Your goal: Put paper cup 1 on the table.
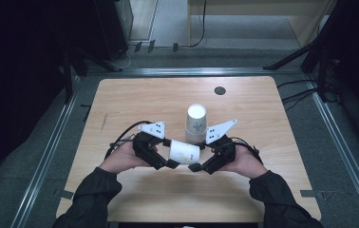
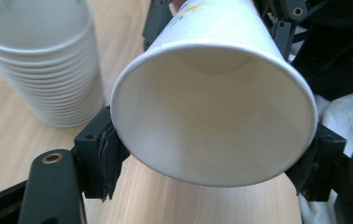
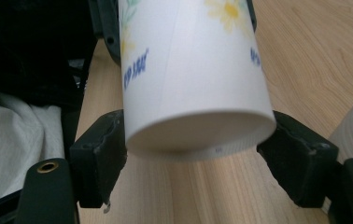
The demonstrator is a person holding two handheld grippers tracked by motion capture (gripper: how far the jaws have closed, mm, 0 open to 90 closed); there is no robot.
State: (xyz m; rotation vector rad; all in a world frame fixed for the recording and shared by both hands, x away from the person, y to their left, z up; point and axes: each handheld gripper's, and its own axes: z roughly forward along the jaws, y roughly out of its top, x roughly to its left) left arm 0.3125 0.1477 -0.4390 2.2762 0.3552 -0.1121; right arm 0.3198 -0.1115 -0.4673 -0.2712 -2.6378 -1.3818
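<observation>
You hold a single white paper cup printed with yellow flowers and blue lettering [image 1: 184,152] on its side between your two grippers, above the near middle of the light wooden table [image 1: 135,102]. Your left gripper [image 1: 165,154] has the cup's open rim end: in the left gripper view the cup's wide mouth [image 2: 214,114] faces the camera, and the two black jaws press against the rim from either side, pinching it. Your right gripper [image 1: 200,156] has the closed base end: in the right gripper view the cup's round bottom [image 3: 198,126] sits between the jaws, both padded faces touching the wall just above the base, so that gripper pinches the cup as well. In the high view the cup lies level, its rim toward your left and its base toward your right, with both your hands close together just behind it and your dark sleeves coming in from the table's near edge.

Just beyond the held cup stands a stack of nested white paper cups [image 1: 196,124], upside down on the table, near the cup and the right gripper's grey plate. The same stack appears at the upper left of the left gripper view [image 2: 37,60], its many rims layered.

A small dark round disc [image 1: 220,90] sits in the tabletop near the far edge, well apart from the cups.
</observation>
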